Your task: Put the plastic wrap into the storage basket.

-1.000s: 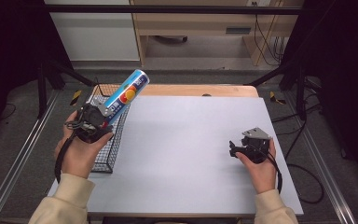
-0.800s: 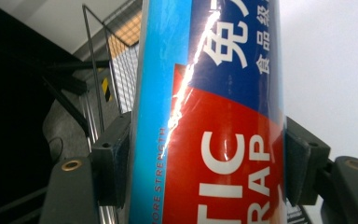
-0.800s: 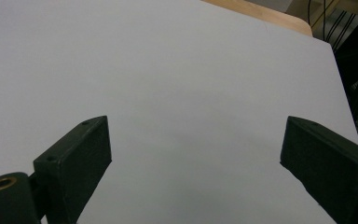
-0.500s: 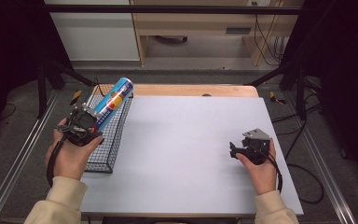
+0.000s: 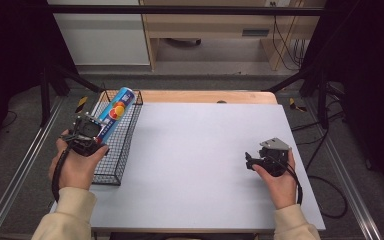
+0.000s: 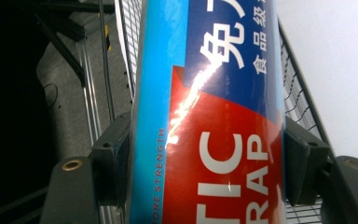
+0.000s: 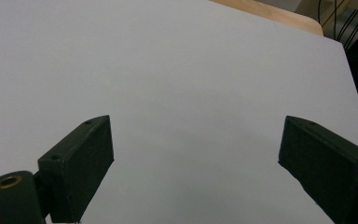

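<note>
Tube (image 5: 113, 114): blue-and-red plastic-wrap roll, left of the high view, slanting over the wire basket (image 5: 125, 131).
Left tool (image 5: 91, 131): clamped on the tube's lower end, pads (image 6: 114, 158) pressing both sides.
Right tool (image 5: 248, 161): jaws wide, nothing between them, resting on the desk (image 5: 200, 150) at lower right.
Slip risk: glossy wrapper and a grip far off centre; the long end could swing down.
Snag risk: the far tip may catch the basket rim.
</note>
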